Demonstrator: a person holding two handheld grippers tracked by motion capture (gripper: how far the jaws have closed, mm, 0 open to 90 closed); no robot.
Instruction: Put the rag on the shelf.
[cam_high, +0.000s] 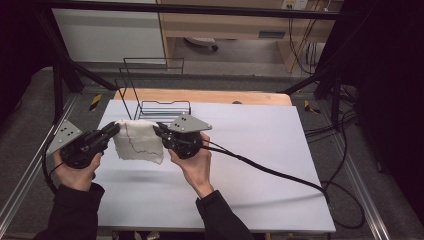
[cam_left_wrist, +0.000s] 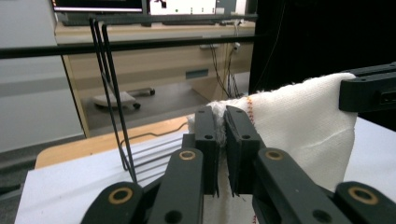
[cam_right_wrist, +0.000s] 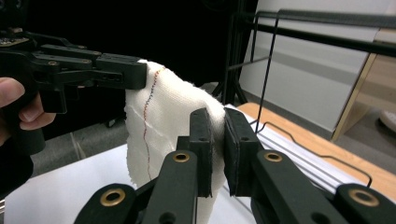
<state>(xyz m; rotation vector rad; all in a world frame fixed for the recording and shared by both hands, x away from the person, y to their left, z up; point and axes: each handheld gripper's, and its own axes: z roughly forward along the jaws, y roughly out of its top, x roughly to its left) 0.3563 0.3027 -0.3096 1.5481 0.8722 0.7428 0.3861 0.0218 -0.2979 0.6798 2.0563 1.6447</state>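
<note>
A white knitted cloth (cam_high: 137, 141) with a thin dark stitched line hangs above the white table, held by its two upper corners. My left gripper (cam_high: 116, 127) is shut on its left corner; in the left gripper view the cloth (cam_left_wrist: 299, 130) is pinched between the jaws of my left gripper (cam_left_wrist: 221, 140). My right gripper (cam_high: 157, 129) is shut on the right corner, and in the right gripper view the cloth (cam_right_wrist: 163, 121) bulges out left of my right gripper (cam_right_wrist: 218, 144). The cloth's lower edge droops toward the table.
A black wire rack (cam_high: 157, 97) stands just behind the cloth at the table's far edge, its thin uprights (cam_left_wrist: 112, 93) close to the grippers. A cable (cam_high: 270, 172) trails right across the white table (cam_high: 250, 145). A wooden strip (cam_high: 210, 96) runs along the back.
</note>
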